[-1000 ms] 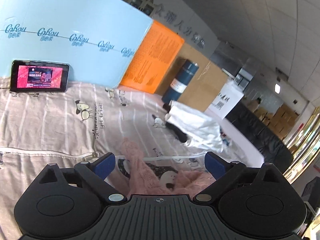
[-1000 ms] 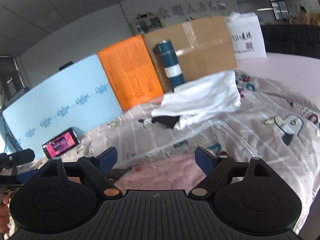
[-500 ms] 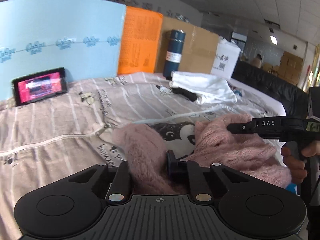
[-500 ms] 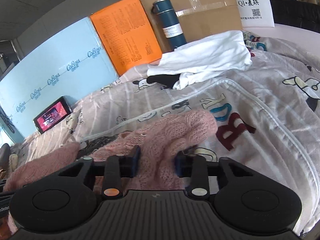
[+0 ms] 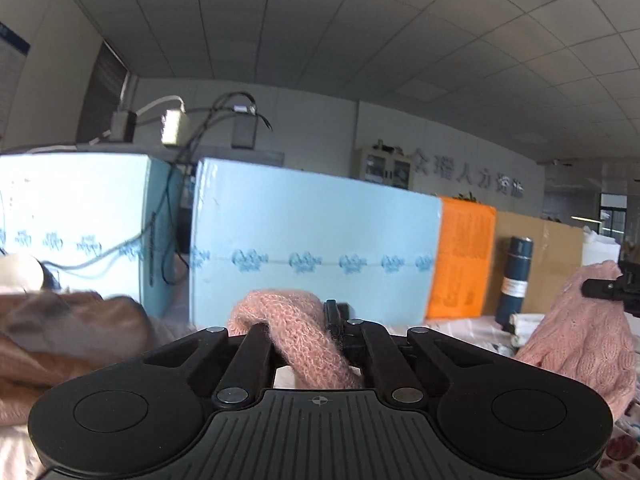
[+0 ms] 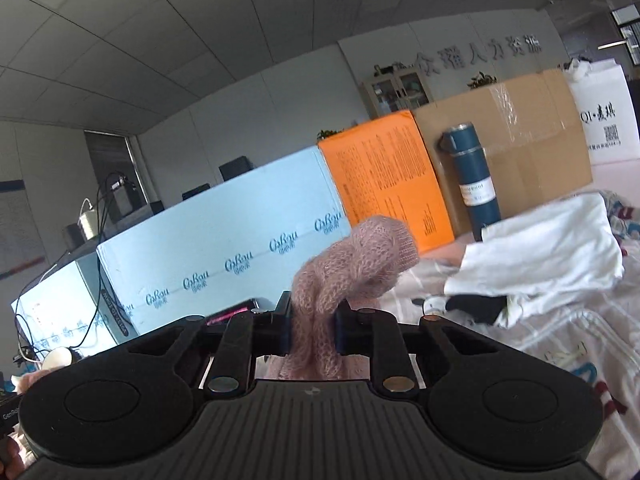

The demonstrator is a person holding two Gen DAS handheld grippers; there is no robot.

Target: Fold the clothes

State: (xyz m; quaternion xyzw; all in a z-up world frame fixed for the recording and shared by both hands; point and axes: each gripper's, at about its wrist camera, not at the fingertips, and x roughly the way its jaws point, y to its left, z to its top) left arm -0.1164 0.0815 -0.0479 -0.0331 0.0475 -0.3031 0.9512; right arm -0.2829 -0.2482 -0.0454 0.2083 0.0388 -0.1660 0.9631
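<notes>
A fuzzy pink knit sweater [image 5: 304,340] is held up off the bed by both grippers. My left gripper [image 5: 308,320] is shut on one bunched part of it. My right gripper [image 6: 312,320] is shut on another part [image 6: 352,268], which bulges above the fingers. In the left wrist view the far part of the sweater [image 5: 580,332] hangs at the right, clamped by the other gripper's black tip [image 5: 608,286].
A folded white garment [image 6: 544,260] lies on the cartoon-print bedsheet [image 6: 560,340] at the right. A blue flask [image 6: 476,184], a cardboard box [image 6: 528,128], an orange board [image 6: 384,184] and light blue foam boards [image 5: 312,248] stand behind. A brown cloth [image 5: 72,332] lies at the left.
Both grippers, open a second ago, closed on the pink sweater and have lifted it off the bed. Both views now tilt up toward the ceiling.
</notes>
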